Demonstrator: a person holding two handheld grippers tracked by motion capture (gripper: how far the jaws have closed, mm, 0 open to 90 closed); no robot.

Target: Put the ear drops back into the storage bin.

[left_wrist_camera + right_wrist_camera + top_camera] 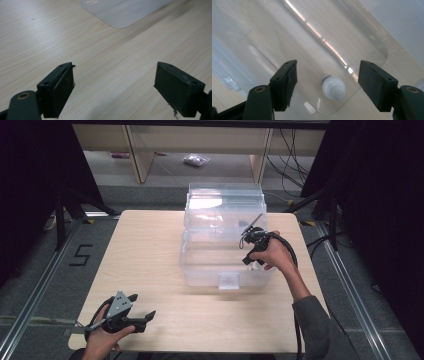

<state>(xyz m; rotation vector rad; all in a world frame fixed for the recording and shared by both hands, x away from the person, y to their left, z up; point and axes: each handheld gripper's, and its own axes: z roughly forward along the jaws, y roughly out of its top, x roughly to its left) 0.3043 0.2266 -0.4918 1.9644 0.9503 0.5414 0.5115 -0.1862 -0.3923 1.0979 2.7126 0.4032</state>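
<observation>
A clear plastic bin [200,270] stands on the right half of the light wooden table [145,250]. In the right gripper view a small white bottle [333,87] stands upright on the bin's floor [287,37], near a rounded corner. My right gripper [328,67] hangs over it, pointing down, jaws open and apart from the bottle. From above, the right gripper [251,261] is inside the bin's right side. My left gripper [143,306] rests low at the table's front left, open with nothing between its jaws [115,82].
The bin's lid [225,200] stands open at the back, and a latch tab [229,281] sits on its front wall. A corner of the bin [120,12] shows far ahead of the left gripper. Bare wood lies between them. The right gripper's cable [296,320] trails along the forearm.
</observation>
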